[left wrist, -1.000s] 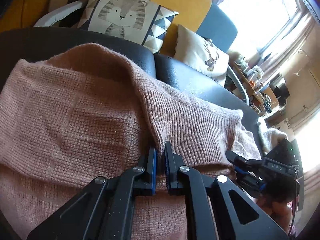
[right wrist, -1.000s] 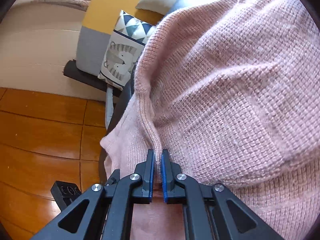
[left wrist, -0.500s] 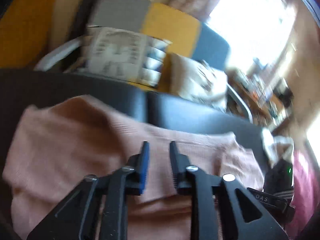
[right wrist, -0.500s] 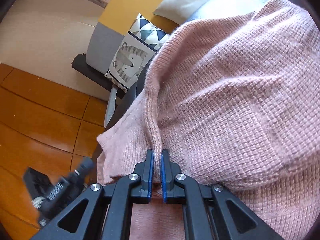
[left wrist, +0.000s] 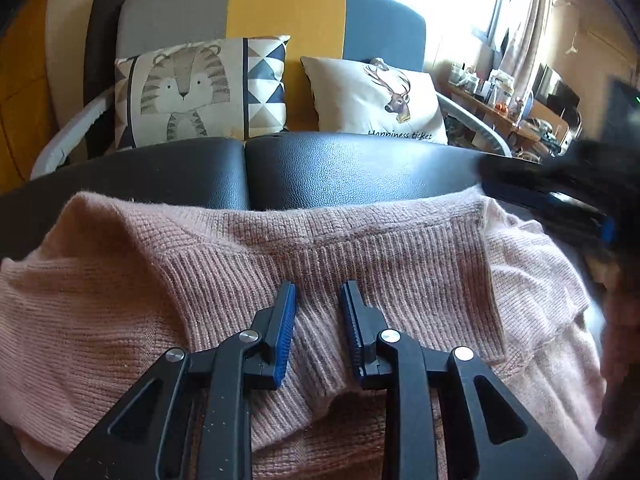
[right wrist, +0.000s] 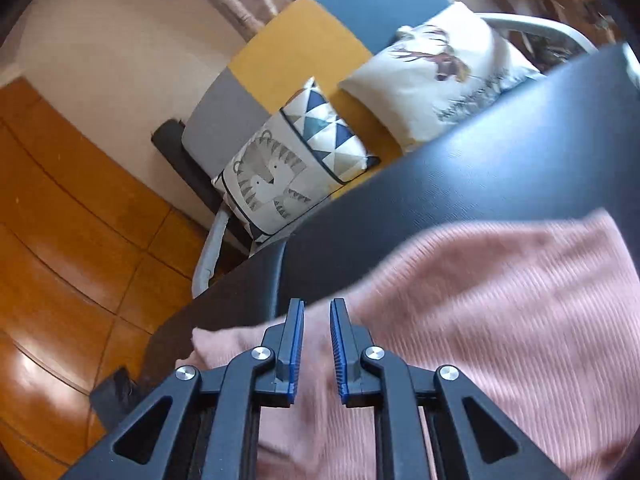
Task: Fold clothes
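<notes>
1. A black leather surface [left wrist: 360, 172] carries the pink knit sweater [left wrist: 120, 300], which lies folded across its near side.
2. Behind stand a tiger cushion [left wrist: 184, 92] and a deer cushion [left wrist: 376, 100].
3. The left gripper [left wrist: 318, 300] hangs over the ribbed hem, jaws parted, gripping nothing.
4. The right gripper [right wrist: 317, 312] is opening above the sweater's edge, nothing pinched.

Sweater [left wrist: 360, 256] on bench [left wrist: 340, 172], under left gripper [left wrist: 318, 292]. Ahead: sofa [left wrist: 280, 8] with two pillows [left wrist: 200, 92].
</notes>
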{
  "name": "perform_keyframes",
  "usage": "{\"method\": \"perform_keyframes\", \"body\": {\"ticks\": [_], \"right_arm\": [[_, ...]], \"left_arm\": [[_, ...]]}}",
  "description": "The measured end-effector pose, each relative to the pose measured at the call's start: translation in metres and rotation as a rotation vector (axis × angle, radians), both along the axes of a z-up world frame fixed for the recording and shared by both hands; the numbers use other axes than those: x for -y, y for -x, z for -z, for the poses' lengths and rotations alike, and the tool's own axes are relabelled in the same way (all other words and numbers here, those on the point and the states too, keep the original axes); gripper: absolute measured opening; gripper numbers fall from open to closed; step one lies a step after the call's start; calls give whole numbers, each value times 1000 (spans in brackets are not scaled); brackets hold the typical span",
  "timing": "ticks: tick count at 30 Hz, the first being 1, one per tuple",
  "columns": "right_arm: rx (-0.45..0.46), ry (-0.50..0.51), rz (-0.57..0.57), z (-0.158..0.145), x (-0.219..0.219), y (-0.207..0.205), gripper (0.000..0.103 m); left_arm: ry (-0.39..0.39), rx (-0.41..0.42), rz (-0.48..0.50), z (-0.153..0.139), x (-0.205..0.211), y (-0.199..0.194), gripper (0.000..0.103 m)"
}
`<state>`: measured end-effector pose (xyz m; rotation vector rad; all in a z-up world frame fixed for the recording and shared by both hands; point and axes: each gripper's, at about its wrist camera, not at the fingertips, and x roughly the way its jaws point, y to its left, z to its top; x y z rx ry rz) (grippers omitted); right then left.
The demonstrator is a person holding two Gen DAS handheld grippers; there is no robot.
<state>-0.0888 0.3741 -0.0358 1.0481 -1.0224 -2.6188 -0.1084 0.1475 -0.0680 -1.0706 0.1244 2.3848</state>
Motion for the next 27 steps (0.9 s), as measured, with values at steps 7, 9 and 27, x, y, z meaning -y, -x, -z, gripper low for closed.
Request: {"method": "perform_keyframes", "body": {"ticks": [7, 9, 27], "right_arm": [[161, -124, -14, 31, -8, 33, 7], [147, -85, 33, 39, -26, 31, 1], [73, -50, 134, 10, -52, 21, 9]], "left_arm": [[-19, -8, 2, 4, 4, 3, 27], [-18, -12, 2, 4, 3, 3, 27], [-51, -9, 2, 5, 7, 3, 27]]}}
